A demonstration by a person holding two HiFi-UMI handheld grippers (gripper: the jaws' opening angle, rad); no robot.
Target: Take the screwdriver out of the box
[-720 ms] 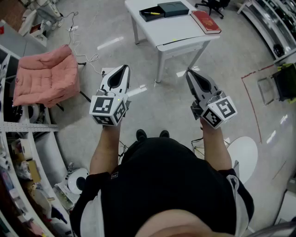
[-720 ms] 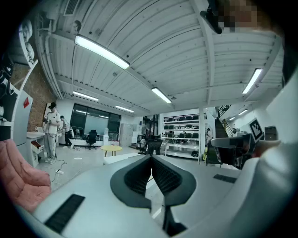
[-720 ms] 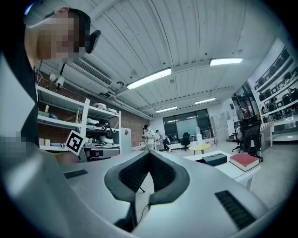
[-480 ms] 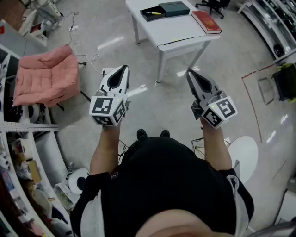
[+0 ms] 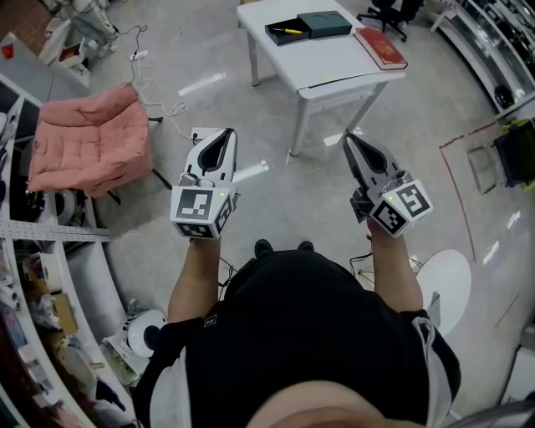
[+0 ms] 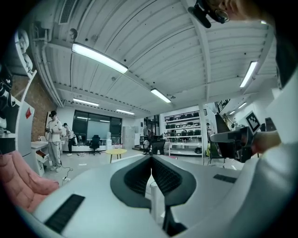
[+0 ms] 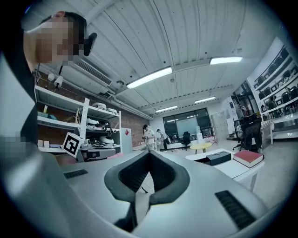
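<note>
The screwdriver (image 5: 289, 30), with a yellow handle, lies in an open black box (image 5: 272, 36) at the far edge of a white table (image 5: 334, 65). A dark lid (image 5: 325, 23) lies right of the box. My left gripper (image 5: 227, 134) and right gripper (image 5: 348, 140) are held level over the floor, well short of the table, both shut and empty. In the left gripper view the jaws (image 6: 151, 160) meet with nothing between them. The right gripper view shows its jaws (image 7: 149, 155) pressed together, with the box (image 7: 218, 158) on the table ahead to the right.
A red book (image 5: 381, 48) lies on the table's right side. A pink cushioned chair (image 5: 84, 146) stands on the left, with cables (image 5: 159, 113) on the floor beside it. Shelving (image 5: 33, 276) lines the left edge. A round white stool (image 5: 443, 280) is at lower right.
The whole scene has slid slightly down and right in the head view, so the table shows a little nearer. Both grippers keep the same stance and stay shut.
</note>
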